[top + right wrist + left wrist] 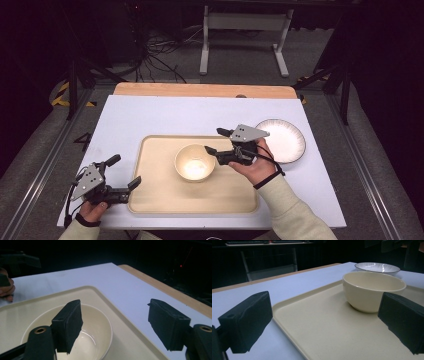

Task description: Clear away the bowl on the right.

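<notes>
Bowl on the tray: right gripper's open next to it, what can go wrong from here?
1. The right gripper is open at the rim of the bowl; a one-sided rim pinch could tip or slip it.
2. The plate lies close behind the right hand; pulling back could knock it.
3. The left gripper, open, straddles the tray edge; a nudge would shift the tray.

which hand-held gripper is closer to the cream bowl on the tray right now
Right. The right hand-held gripper is open at the cream bowl's right rim, one jaw above the rim. The left hand-held gripper is open at the tray's left edge, well short of the bowl.
</notes>
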Motion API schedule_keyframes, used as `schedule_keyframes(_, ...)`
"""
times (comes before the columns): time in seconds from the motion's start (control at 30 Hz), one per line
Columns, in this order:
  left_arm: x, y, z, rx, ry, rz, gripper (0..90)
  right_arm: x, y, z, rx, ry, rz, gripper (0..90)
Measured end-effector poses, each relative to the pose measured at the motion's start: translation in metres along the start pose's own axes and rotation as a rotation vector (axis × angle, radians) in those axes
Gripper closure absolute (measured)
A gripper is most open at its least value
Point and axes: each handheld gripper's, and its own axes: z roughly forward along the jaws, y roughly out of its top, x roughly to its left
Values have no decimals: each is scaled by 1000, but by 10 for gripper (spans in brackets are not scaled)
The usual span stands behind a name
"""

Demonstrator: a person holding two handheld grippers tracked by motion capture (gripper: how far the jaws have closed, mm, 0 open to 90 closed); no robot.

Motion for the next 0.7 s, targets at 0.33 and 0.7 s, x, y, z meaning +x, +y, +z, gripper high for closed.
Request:
schedule_keyframes(0.33,0,0,0,0,-1,1,2,2,-6,-14,-120,8,-30,198)
schedule_keyframes(0.7,0,0,0,0,0,0,2,0,-13,-38,-164,-18,-59,179)
